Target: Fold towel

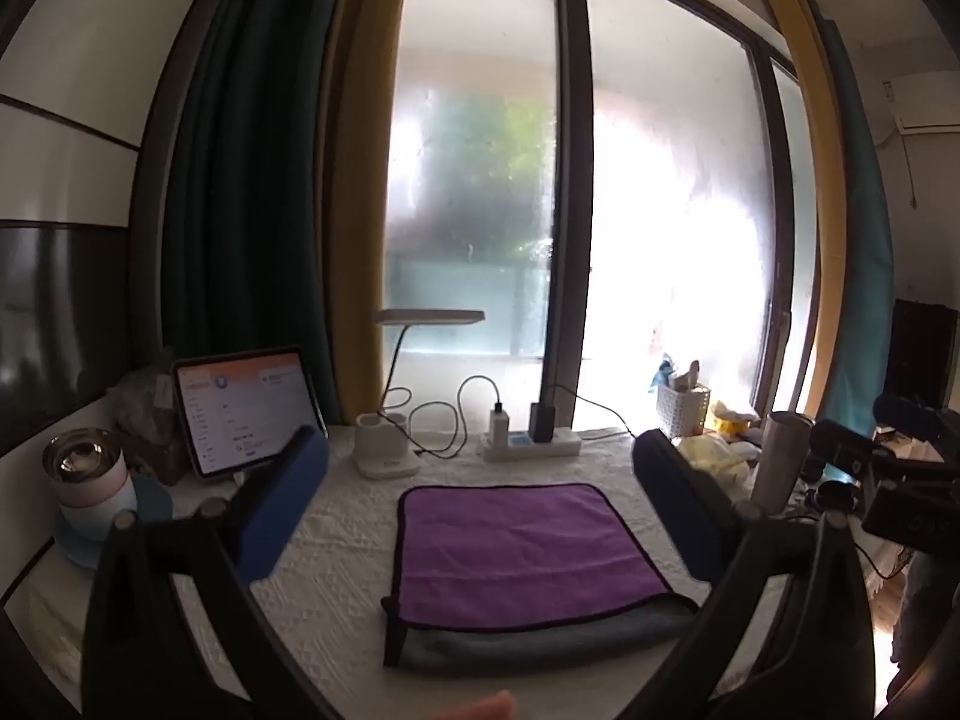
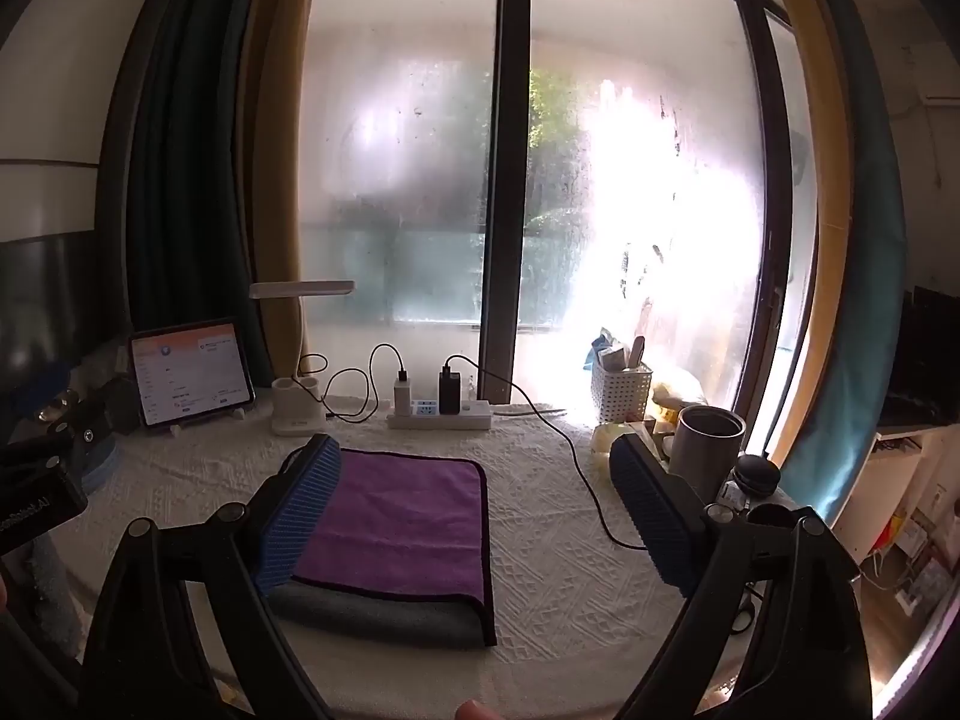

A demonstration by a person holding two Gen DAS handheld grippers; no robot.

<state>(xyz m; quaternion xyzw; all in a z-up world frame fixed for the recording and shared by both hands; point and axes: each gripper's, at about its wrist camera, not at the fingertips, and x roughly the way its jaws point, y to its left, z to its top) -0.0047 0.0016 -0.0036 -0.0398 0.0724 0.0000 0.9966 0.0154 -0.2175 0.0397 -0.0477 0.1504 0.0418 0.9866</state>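
Observation:
A purple towel (image 1: 516,546) with a dark hem and a grey underside lies folded on the white textured tablecloth (image 1: 336,588); the grey layer shows along its near edge. It also shows in the right wrist view (image 2: 396,528). My left gripper (image 1: 480,498) is open and empty, held above the towel with its blue pads wide apart on either side. My right gripper (image 2: 474,510) is open and empty, held above the towel's right part; its left pad (image 2: 300,510) hides the towel's left edge.
At the back stand a tablet (image 1: 246,408), a desk lamp (image 1: 390,450), a power strip (image 1: 528,444) with chargers and cables, a white basket (image 1: 684,408) and a steel tumbler (image 1: 780,456). A cup on a blue coaster (image 1: 90,480) sits at the left. A black cable (image 2: 582,480) crosses the cloth at the right.

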